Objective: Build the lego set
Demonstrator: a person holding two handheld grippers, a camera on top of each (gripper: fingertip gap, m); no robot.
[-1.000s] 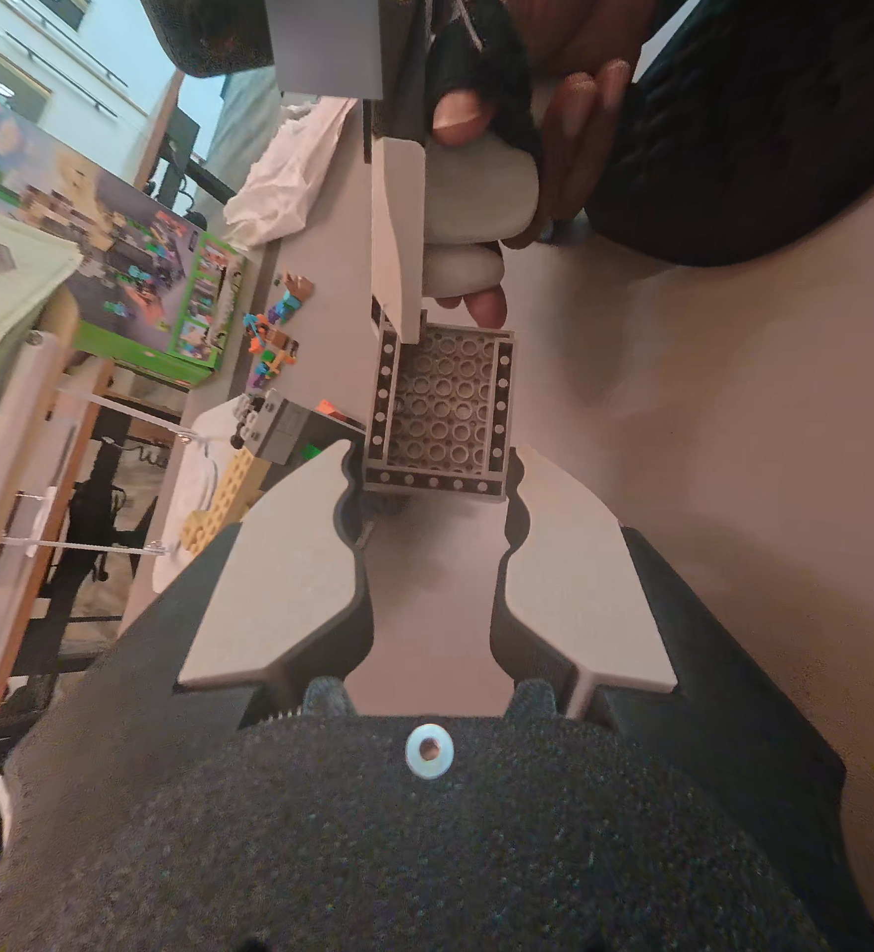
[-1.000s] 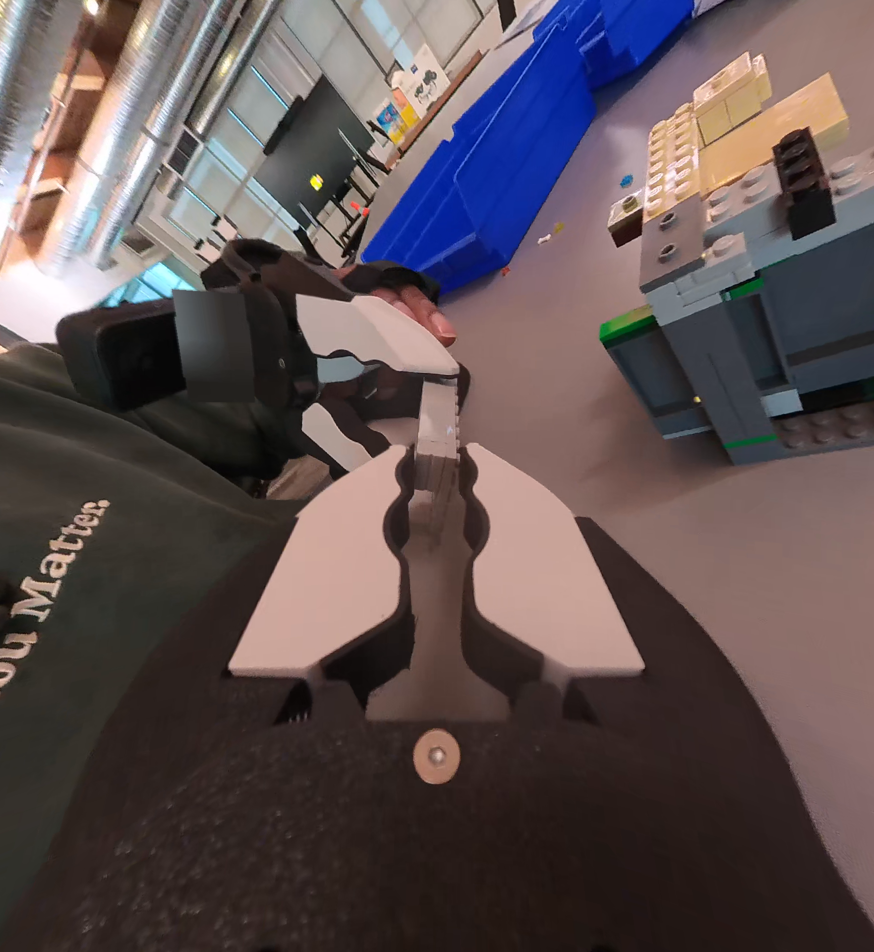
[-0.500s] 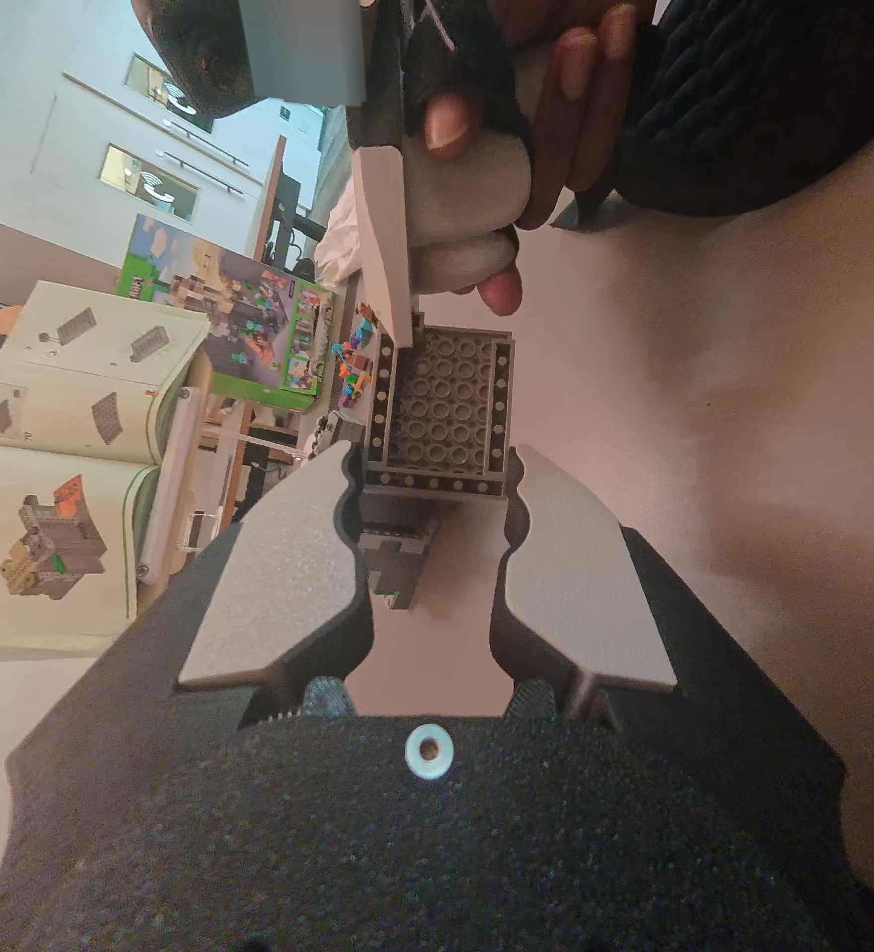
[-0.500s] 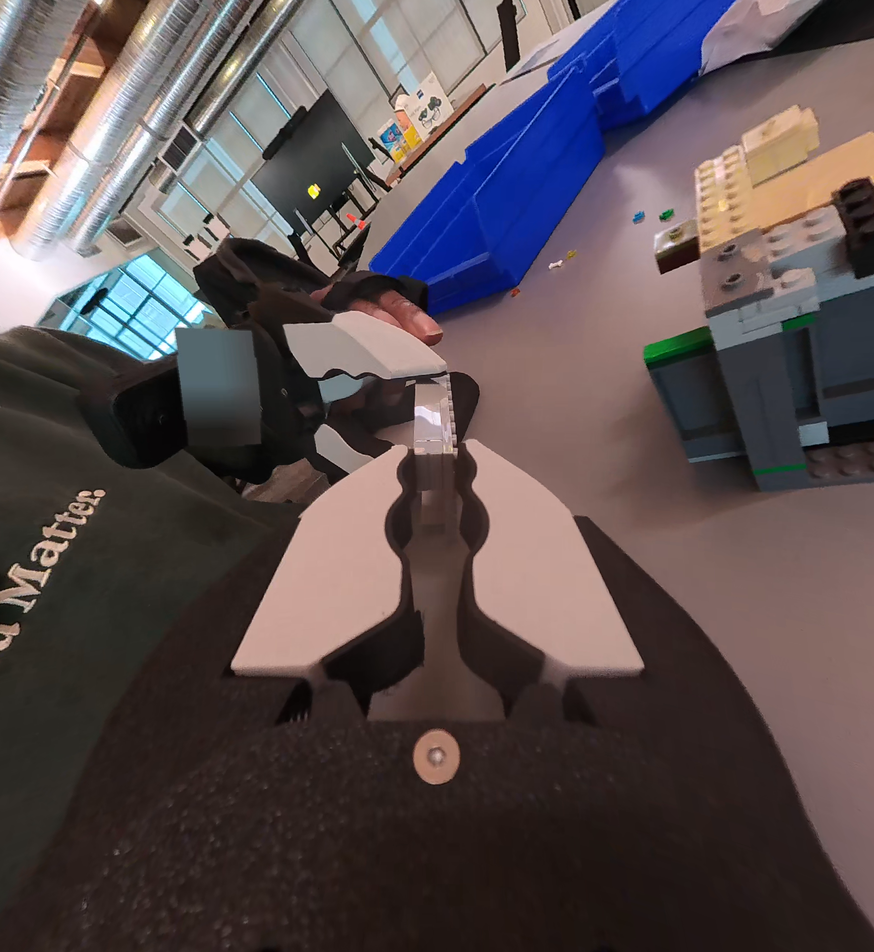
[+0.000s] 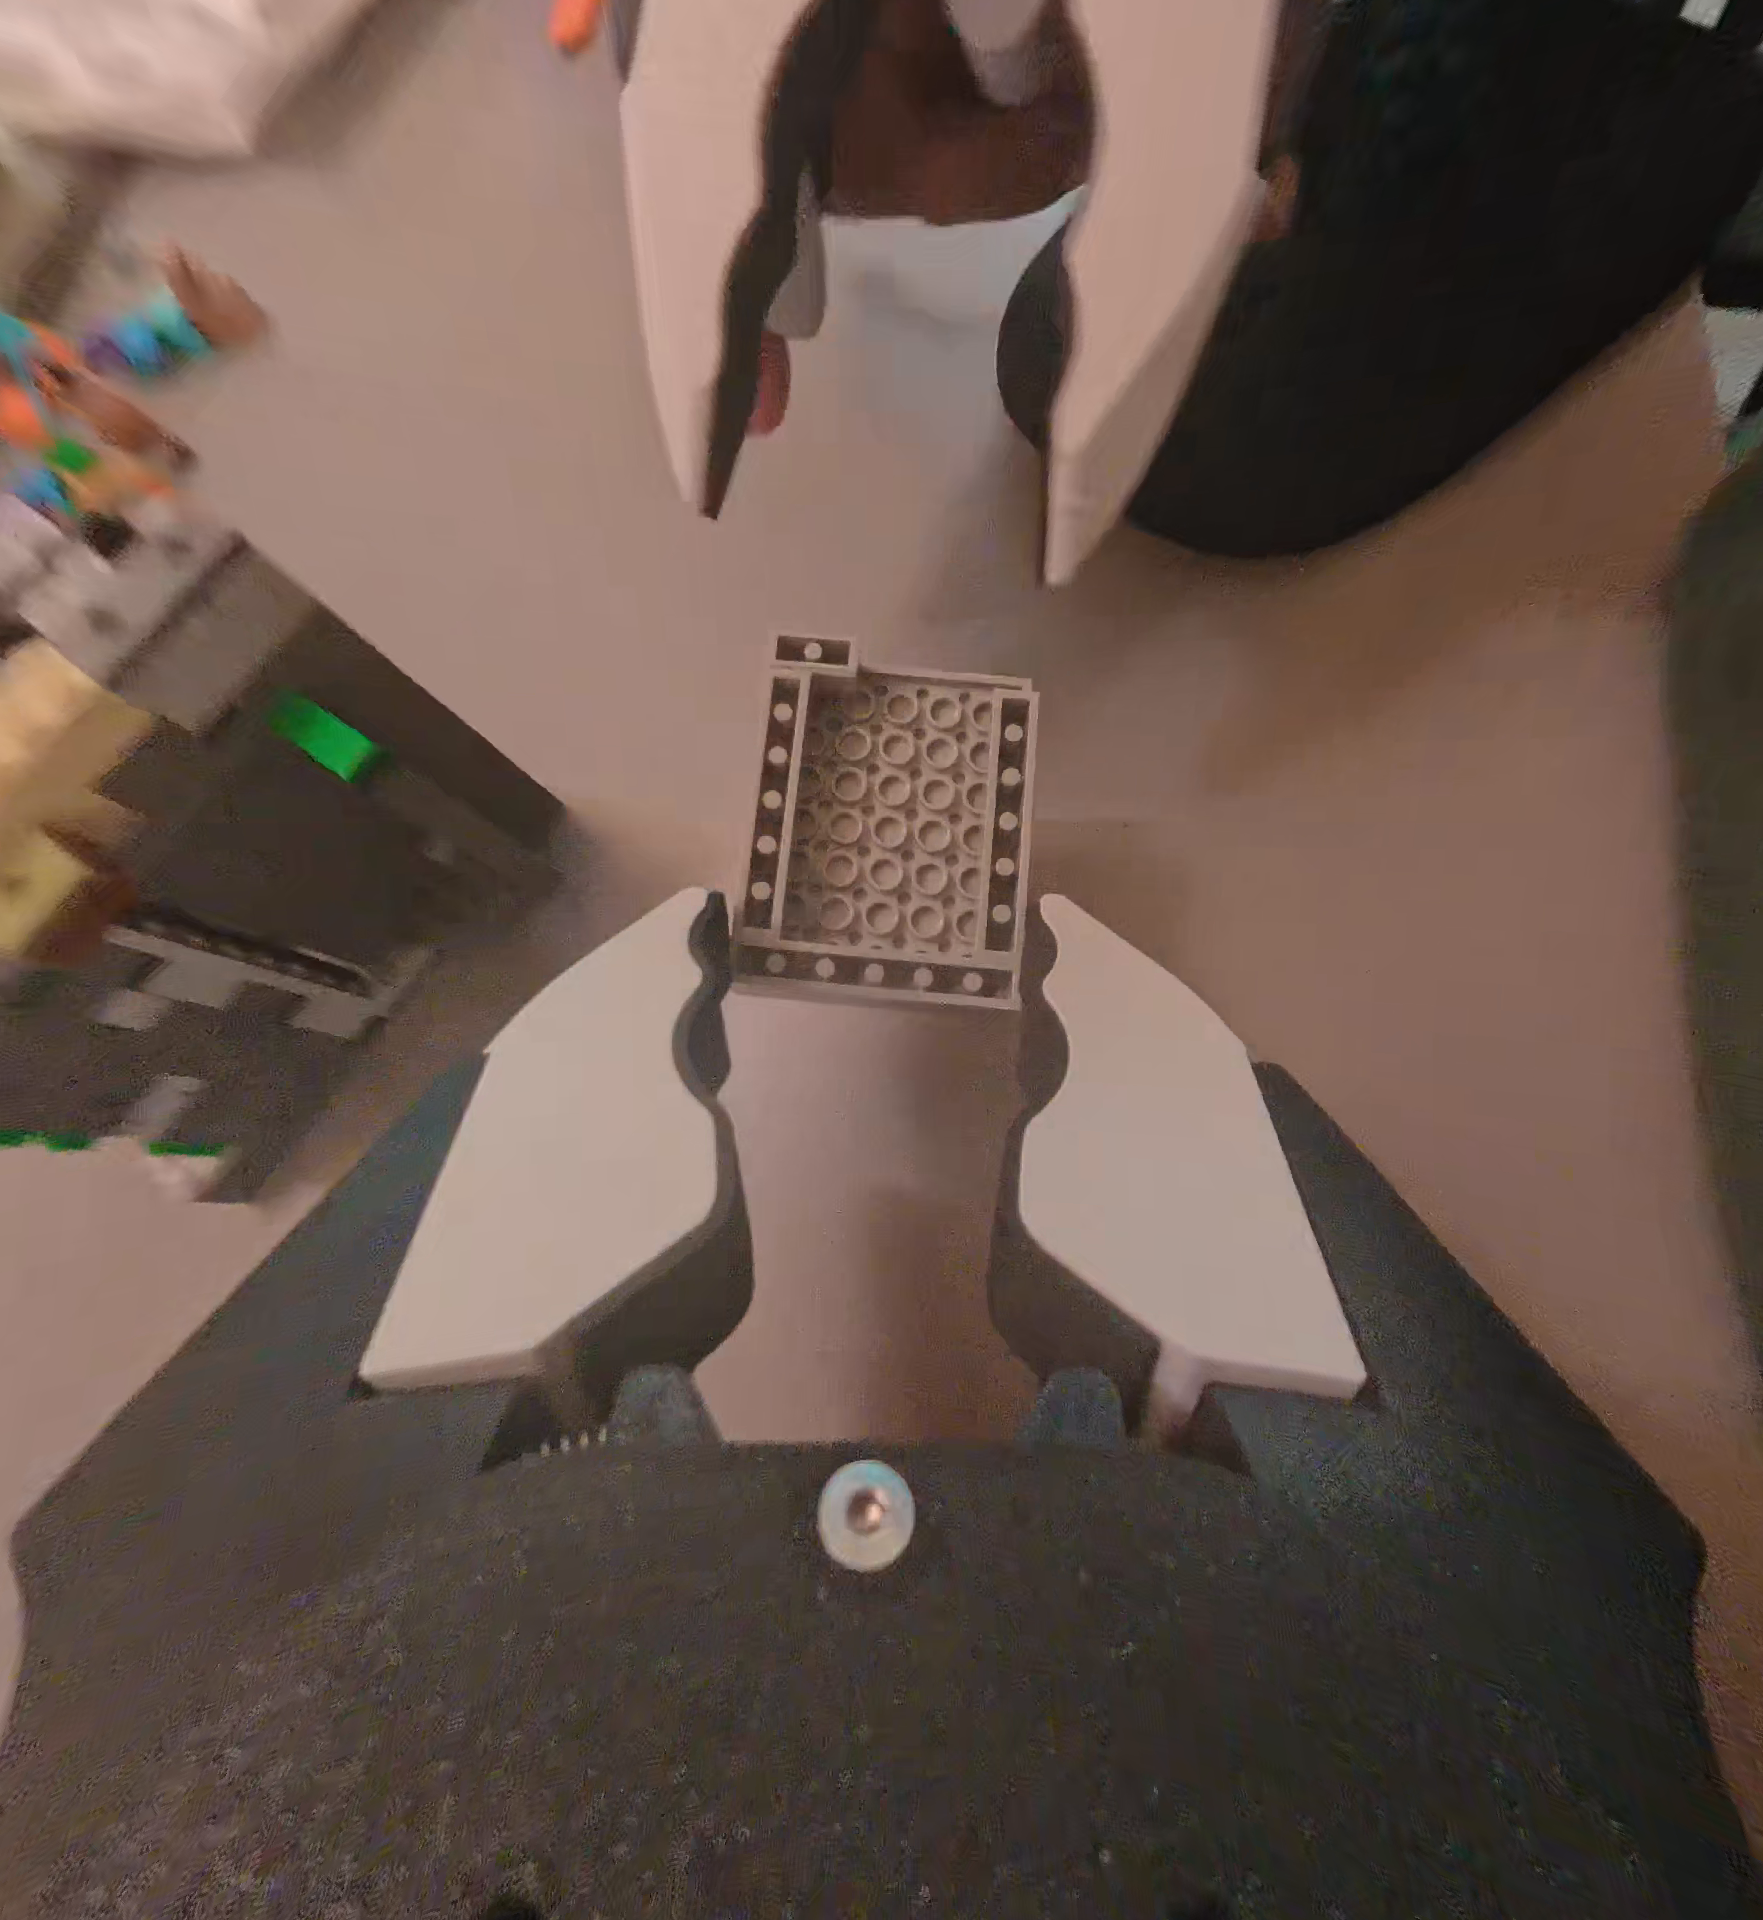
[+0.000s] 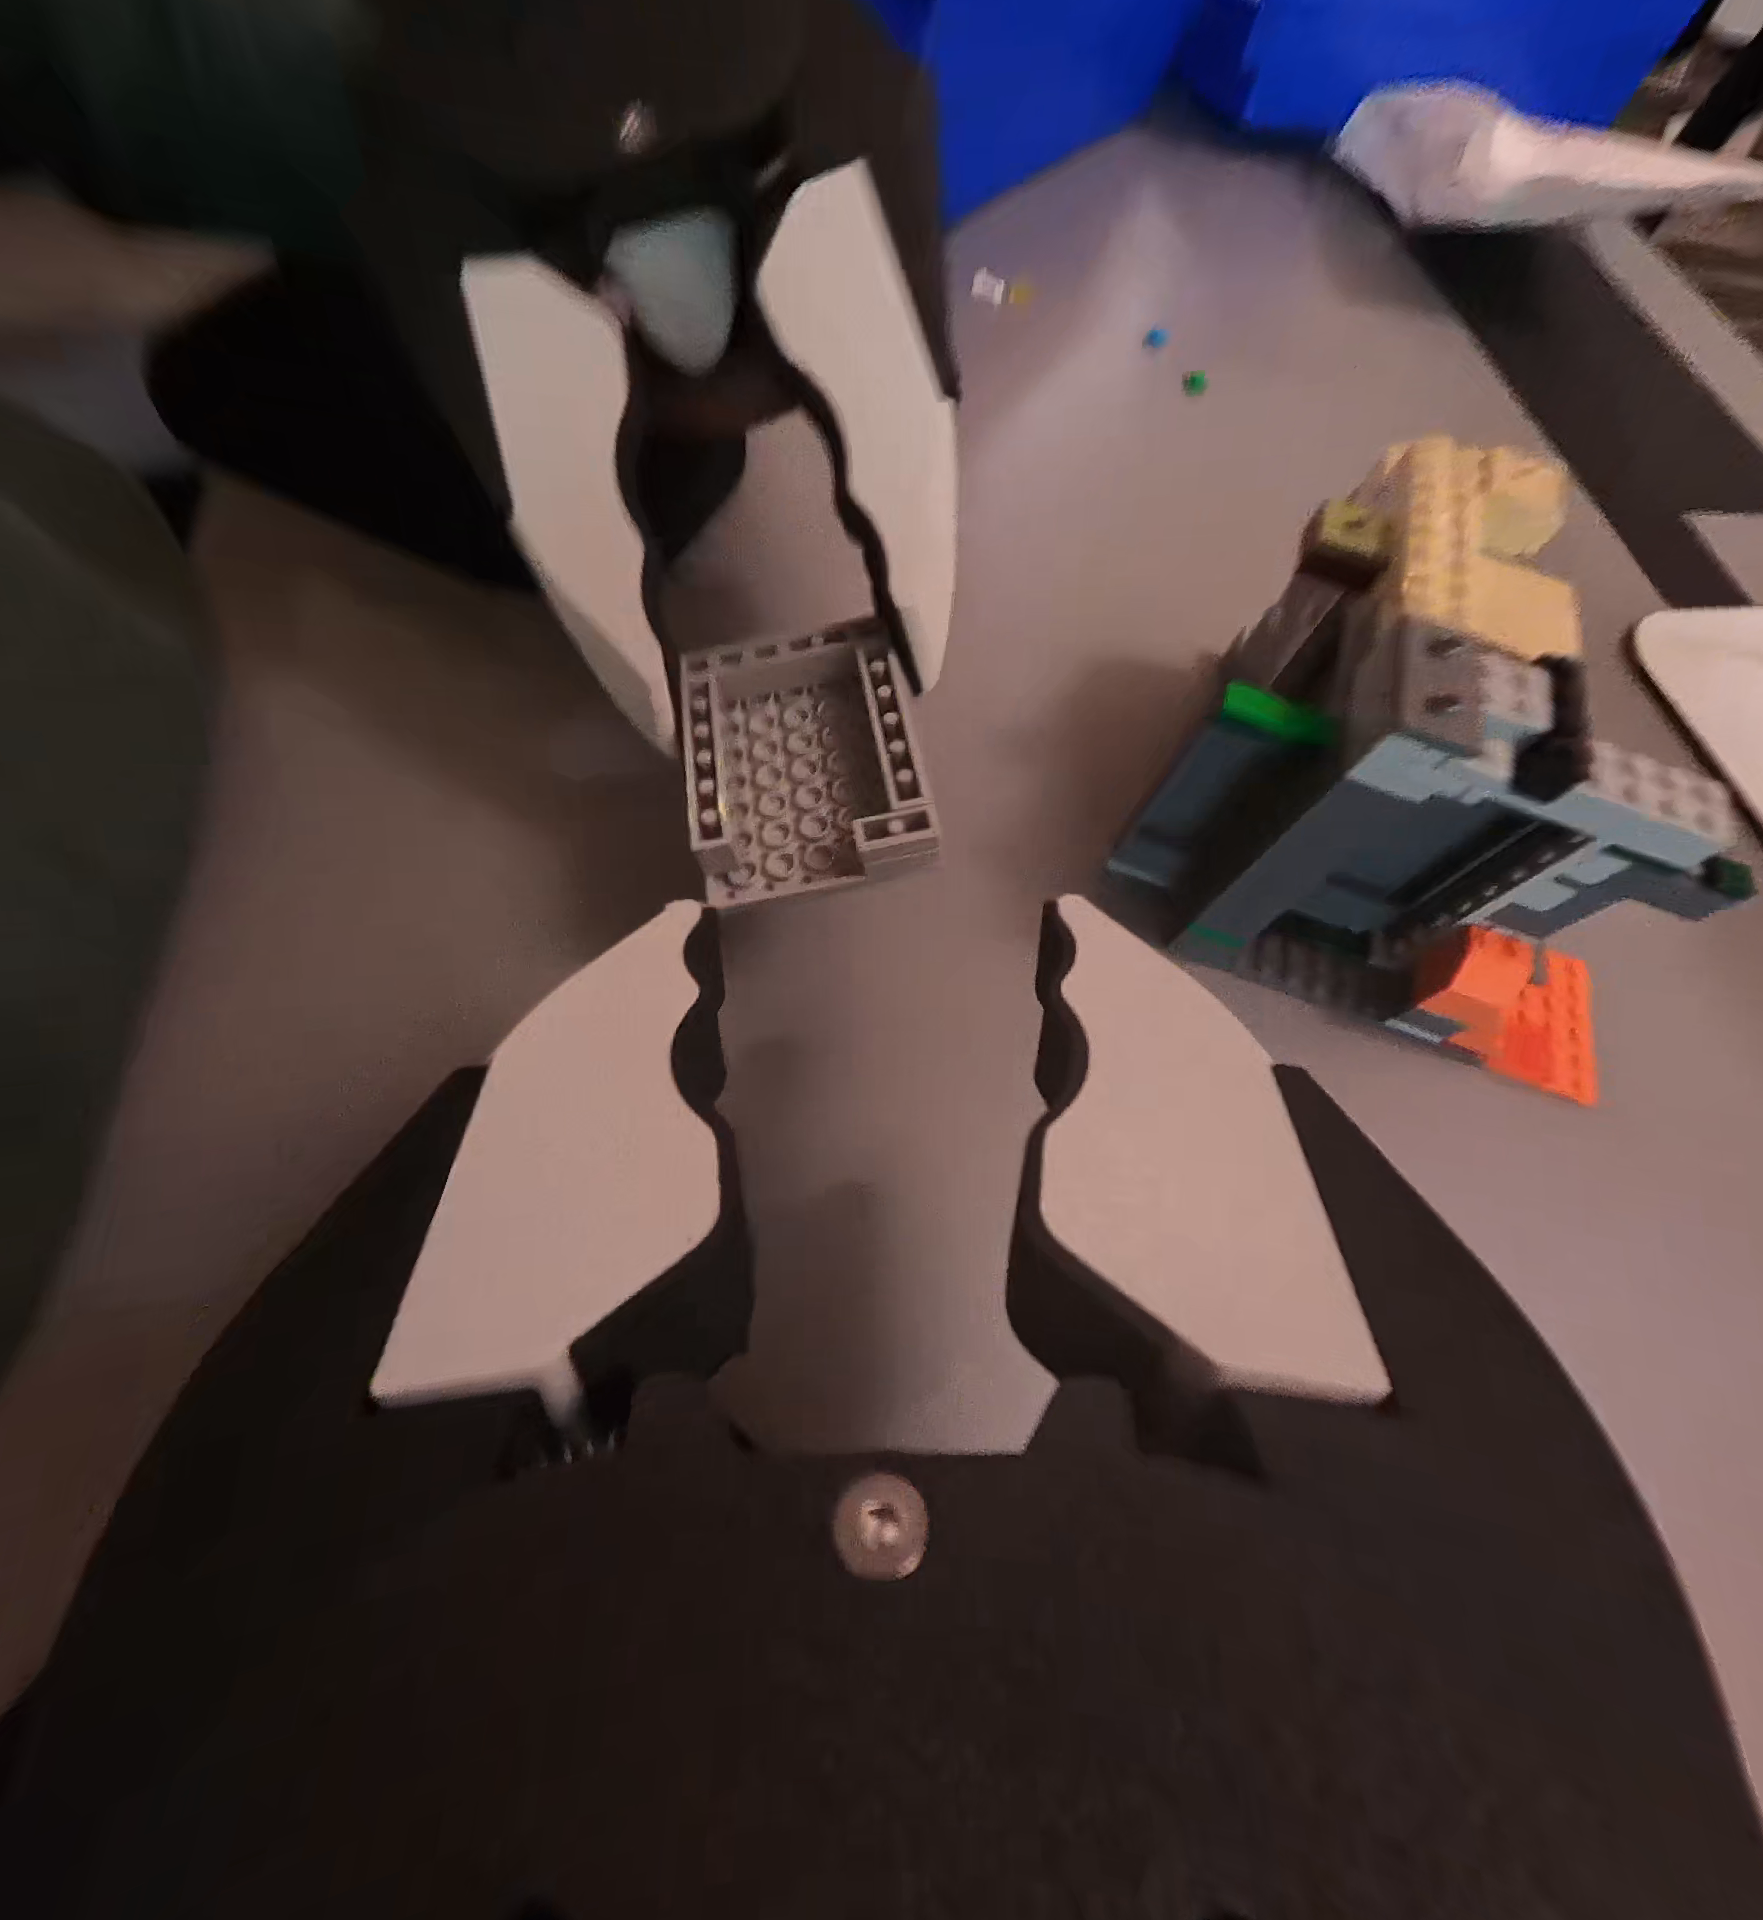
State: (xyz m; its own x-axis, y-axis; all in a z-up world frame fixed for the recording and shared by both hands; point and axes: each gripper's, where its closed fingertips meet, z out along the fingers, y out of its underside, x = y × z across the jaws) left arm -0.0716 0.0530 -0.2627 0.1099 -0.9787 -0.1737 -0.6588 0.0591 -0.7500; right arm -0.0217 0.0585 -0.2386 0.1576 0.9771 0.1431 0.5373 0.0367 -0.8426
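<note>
My left gripper [image 5: 882,914] is shut on the near end of a grey brick tray [image 5: 887,831], a studded plate with low walls, and holds it over the table [image 5: 1324,883]. The right wrist view shows the same grasp from the other side: the left gripper [image 6: 789,696] clamps the far end of the tray [image 6: 804,769]. My right gripper [image 6: 877,914] is open and empty, its fingertips just short of the tray's near edge. It also shows in the left wrist view [image 5: 877,540], open, beyond the tray.
A grey, tan and green brick building [image 6: 1428,790] stands to the right, with an orange plate [image 6: 1521,1018] at its base; it is blurred in the left wrist view [image 5: 285,831]. Blue bins [image 6: 1064,83], a white bag [image 6: 1542,166] and small loose pieces [image 6: 1157,338] lie beyond. The grippers' ends are close to 7 centimetres from one another.
My right gripper was shut on the tray's edge; it has opened, let go and drawn back. The left gripper keeps its hold. Both views have swung down toward the table.
</note>
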